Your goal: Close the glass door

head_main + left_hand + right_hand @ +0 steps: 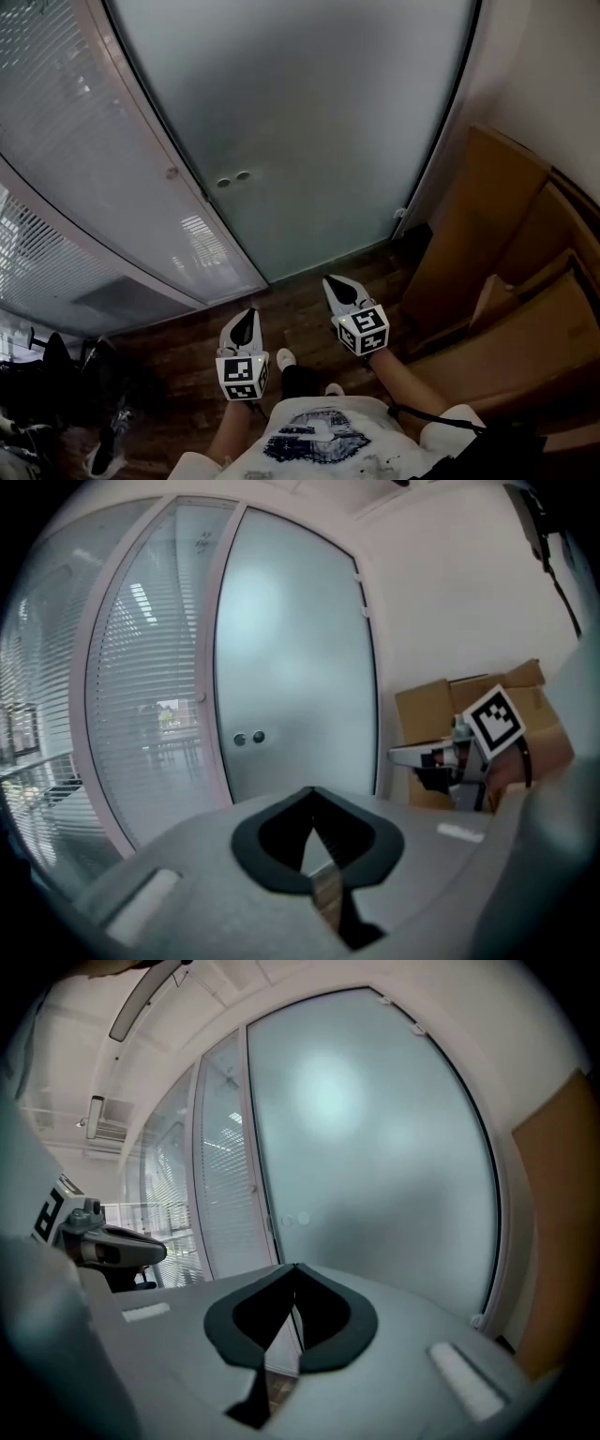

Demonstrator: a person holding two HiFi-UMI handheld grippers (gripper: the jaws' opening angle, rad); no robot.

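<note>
The frosted glass door point(309, 131) is faced by the left gripper point(246, 319) and right gripper point(336, 286), both apart from it. The fingers point(248, 1321) of each are pressed together, empty.

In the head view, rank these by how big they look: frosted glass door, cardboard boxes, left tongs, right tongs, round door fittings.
1. frosted glass door
2. cardboard boxes
3. left tongs and right tongs: look alike, not ranked
4. round door fittings
</note>
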